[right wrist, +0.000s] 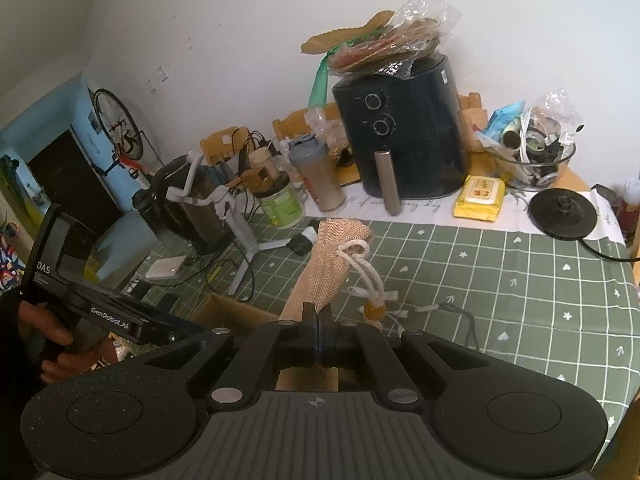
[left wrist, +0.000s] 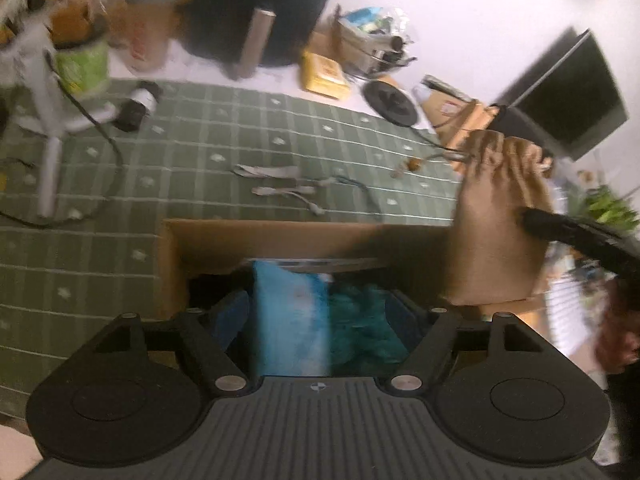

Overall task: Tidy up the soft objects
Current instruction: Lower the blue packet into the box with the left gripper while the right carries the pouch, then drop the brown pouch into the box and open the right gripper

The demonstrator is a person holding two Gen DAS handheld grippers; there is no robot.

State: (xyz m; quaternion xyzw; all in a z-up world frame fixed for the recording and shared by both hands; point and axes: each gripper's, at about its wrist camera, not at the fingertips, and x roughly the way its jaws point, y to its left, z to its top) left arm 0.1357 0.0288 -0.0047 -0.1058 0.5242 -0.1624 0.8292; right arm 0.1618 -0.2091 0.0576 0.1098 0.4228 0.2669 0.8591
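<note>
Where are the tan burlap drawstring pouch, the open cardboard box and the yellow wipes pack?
Tan burlap drawstring pouch (right wrist: 334, 256): right wrist view, on its woven upper body.
Open cardboard box (left wrist: 280, 236): left wrist view, on its far wall.
Yellow wipes pack (right wrist: 479, 197): right wrist view, on its top face.

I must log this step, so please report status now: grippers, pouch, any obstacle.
Right hand-held gripper shut on pouch, above box. Left hand-held gripper open over box. Box already holds blue items.
</note>
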